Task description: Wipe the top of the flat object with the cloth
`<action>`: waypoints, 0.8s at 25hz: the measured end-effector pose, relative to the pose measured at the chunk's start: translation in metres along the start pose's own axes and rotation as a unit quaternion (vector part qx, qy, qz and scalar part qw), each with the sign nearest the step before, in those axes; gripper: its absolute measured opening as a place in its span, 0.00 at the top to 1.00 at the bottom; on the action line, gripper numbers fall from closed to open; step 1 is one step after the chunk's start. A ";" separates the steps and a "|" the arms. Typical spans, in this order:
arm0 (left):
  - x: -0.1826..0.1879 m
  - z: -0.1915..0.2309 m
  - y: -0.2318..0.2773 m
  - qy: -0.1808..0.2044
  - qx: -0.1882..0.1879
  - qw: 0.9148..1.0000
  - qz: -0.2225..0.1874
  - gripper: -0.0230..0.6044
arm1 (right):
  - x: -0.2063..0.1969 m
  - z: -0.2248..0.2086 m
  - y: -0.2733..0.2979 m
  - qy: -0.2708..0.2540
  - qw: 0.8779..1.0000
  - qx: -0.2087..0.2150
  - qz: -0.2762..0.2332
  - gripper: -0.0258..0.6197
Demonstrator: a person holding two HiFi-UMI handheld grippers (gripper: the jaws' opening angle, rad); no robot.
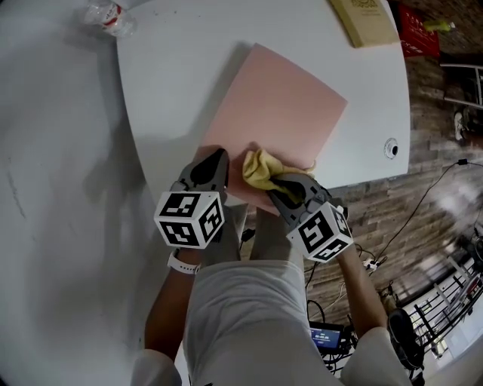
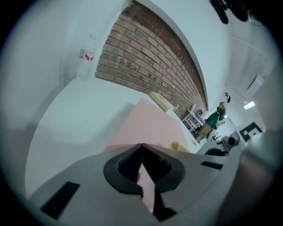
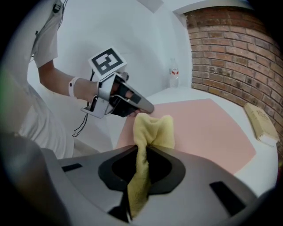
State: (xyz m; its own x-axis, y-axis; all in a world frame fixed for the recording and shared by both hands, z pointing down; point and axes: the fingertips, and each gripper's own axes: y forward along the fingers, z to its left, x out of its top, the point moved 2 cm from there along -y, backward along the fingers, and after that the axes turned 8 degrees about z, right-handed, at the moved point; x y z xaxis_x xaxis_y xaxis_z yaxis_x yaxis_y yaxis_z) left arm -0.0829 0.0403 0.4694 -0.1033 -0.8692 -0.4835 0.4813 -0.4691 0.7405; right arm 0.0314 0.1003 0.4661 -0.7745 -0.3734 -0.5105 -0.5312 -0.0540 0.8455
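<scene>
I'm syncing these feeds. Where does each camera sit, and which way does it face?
Head view: on the person's head, looking steeply down at the white table and pink sheet; forearms, left tongs and right tongs show.
Left gripper view: on the left tongs, facing across the sheet toward a brick wall; its shut jaws show.
Right gripper view: on the right tongs, facing its clamped yellow cloth; the left tongs and wrist show.
All share the pink sheet.

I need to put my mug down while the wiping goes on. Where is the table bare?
Bare table runs left of the pink sheet, and on the right between the sheet and the round hole. The near edge is crowded: left gripper, right gripper and yellow cloth. A tan book takes the far corner.
</scene>
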 end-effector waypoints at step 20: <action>-0.017 0.005 -0.063 -0.017 0.020 0.997 -0.070 0.93 | 0.036 0.056 0.018 -0.131 0.990 0.036 0.041 0.87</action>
State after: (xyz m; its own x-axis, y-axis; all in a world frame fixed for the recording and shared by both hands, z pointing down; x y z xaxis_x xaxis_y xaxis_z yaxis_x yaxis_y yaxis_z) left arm -0.1154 0.0837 0.4334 -0.1974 -0.7995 -0.5674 0.4257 -0.5913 0.6850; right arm -0.0247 0.1375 0.4544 -0.8738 -0.1198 -0.4712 -0.4782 0.0357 0.8776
